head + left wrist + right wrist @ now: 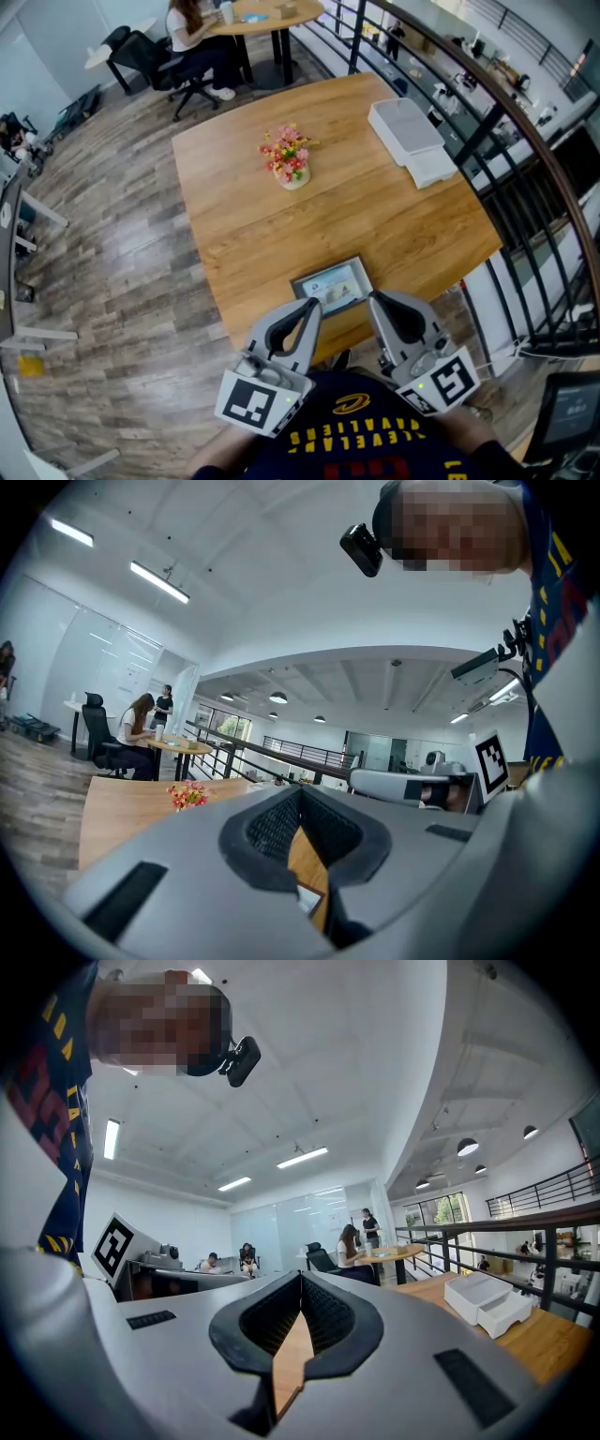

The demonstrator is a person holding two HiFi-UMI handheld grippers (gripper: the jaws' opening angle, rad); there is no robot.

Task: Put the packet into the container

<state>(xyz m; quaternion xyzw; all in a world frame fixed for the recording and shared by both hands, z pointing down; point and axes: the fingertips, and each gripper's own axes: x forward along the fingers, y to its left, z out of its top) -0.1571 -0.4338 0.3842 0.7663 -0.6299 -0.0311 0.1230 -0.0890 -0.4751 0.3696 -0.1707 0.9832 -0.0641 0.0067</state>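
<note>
With jaws closed on nothing, the left gripper point(307, 307) and right gripper point(379, 300) flank the flat grey-rimmed rectangular packet point(331, 285), lying lengthwise along the wooden surface's point(244, 211) near edge, the white plastic container point(410, 136) at its far right edge.

Flat packet point(331, 284) lies well apart from white container point(386, 134).

The head view looks steeply down from above and behind the left gripper point(309, 314) and right gripper point(377, 305) onto the table point(375, 216) ahead of them. Each gripper view sits close behind its jaws, facing level; both seemingly share the round table point(178, 745) far beyond.
</note>
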